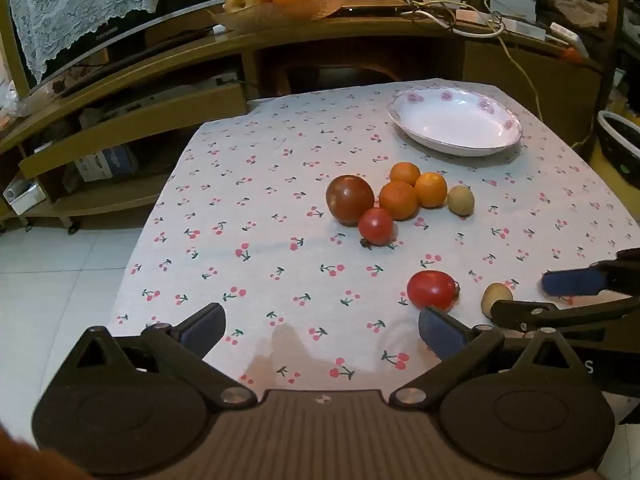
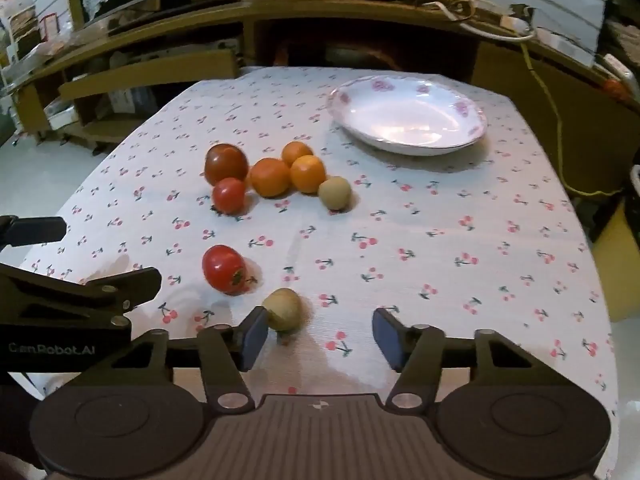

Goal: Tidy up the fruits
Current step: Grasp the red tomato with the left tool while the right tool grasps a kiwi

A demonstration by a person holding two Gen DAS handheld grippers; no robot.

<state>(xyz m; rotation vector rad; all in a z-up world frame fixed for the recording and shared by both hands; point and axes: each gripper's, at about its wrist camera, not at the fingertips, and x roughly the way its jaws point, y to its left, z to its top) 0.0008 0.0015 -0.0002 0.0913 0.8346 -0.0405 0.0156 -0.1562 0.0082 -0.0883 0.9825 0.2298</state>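
Both tools spread | left tool (image 1: 320, 330) | right tool (image 2: 320, 338) | kiwi (image 1: 496, 298) half hidden

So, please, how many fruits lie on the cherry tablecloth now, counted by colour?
Orange: 3, clustered together
Bright red: 2
Dark red-brown: 1
Yellow-brown: 2
Total: 8 on the tablecloth. None is on the white plate.
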